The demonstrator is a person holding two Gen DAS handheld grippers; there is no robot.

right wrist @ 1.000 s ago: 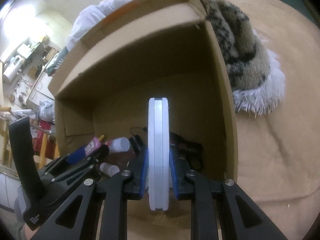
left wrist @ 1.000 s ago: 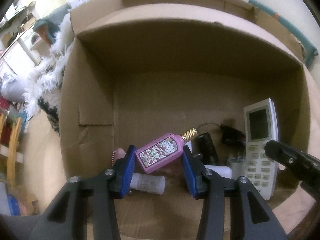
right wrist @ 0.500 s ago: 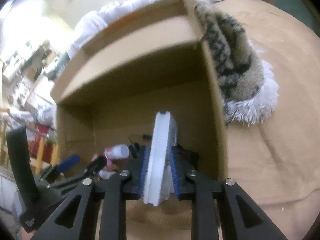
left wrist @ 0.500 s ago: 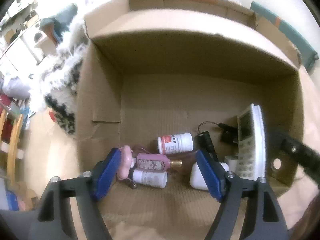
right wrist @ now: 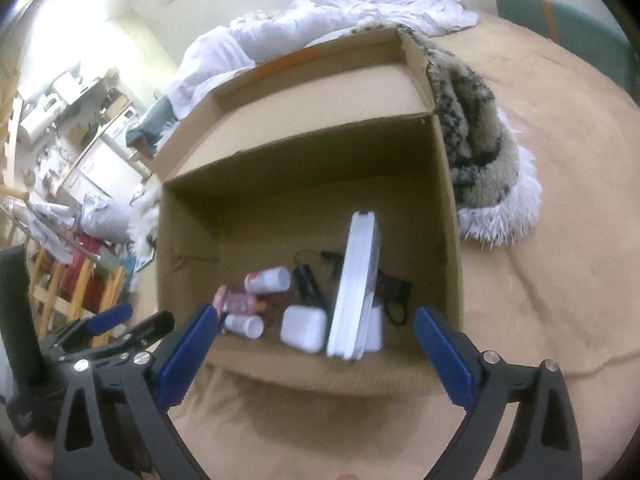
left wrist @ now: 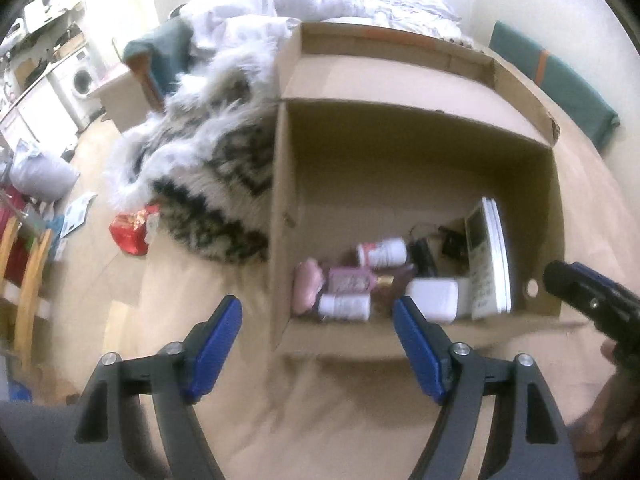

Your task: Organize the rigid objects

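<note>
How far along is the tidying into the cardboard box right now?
Done: the pink perfume bottle, the white remote, pill bottles and a white case already sit inside the cardboard box. In hand: nothing; the left gripper is open and empty, the right gripper is opening, empty. Left: no loose rigid items show outside the box.

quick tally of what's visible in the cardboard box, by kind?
White pill bottles: 2
Pink perfume bottle: 1
Pink soft-looking item: 1
White remote control: 1
White rounded case: 1
Black cabled items: at least 2, blurred
Total: at least 8
</note>
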